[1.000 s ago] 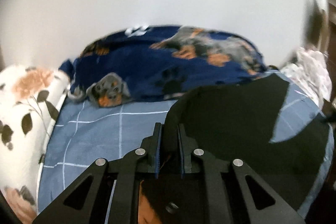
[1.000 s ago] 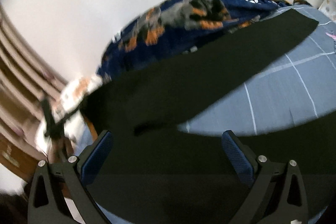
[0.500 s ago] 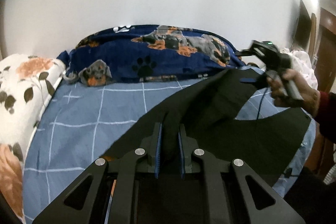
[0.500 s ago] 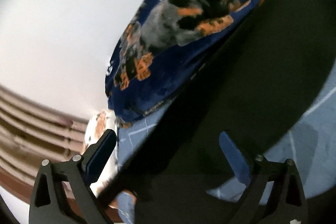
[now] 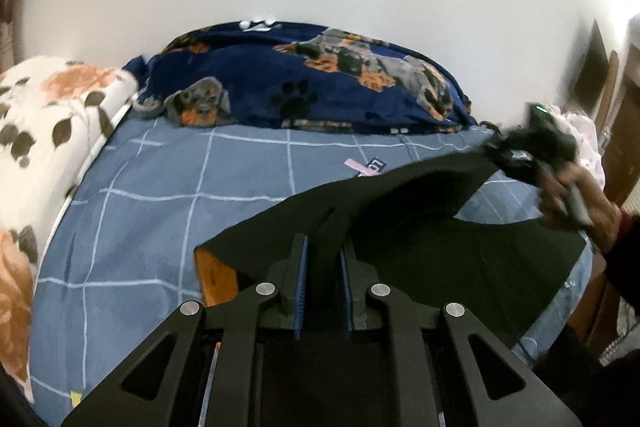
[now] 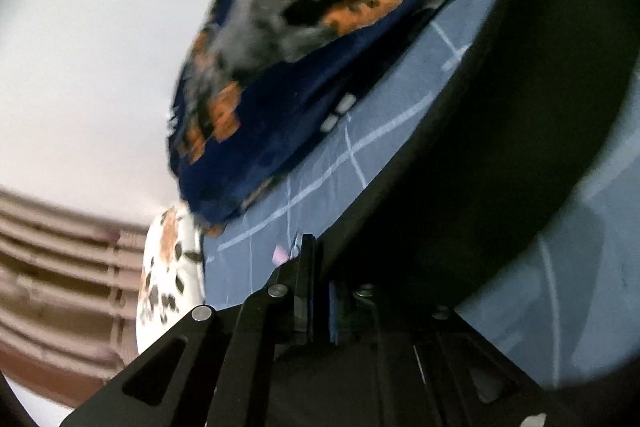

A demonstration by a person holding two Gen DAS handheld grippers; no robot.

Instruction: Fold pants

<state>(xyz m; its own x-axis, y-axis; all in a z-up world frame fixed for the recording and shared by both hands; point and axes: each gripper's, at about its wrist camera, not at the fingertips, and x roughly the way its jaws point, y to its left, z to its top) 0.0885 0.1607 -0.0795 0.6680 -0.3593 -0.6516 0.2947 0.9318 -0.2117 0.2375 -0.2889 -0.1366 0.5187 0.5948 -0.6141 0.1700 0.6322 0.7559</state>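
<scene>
Left gripper (image 5: 323, 283) has its blue pads pressed tight on a fold of the black pants (image 5: 420, 239), cloth bunched right between them. Right gripper (image 6: 318, 291) is clamped too, jaws nearly together, pinching an edge of the same pants (image 6: 500, 147); from the left wrist view it shows far right, blurred, in the person's hand (image 5: 576, 203). The pants hang stretched between the two, lifted above the blue checked bedsheet (image 5: 160, 219). Behind lies a navy dog-print blanket (image 5: 304, 83), and a floral pillow (image 5: 48, 115) sits on the left.
</scene>
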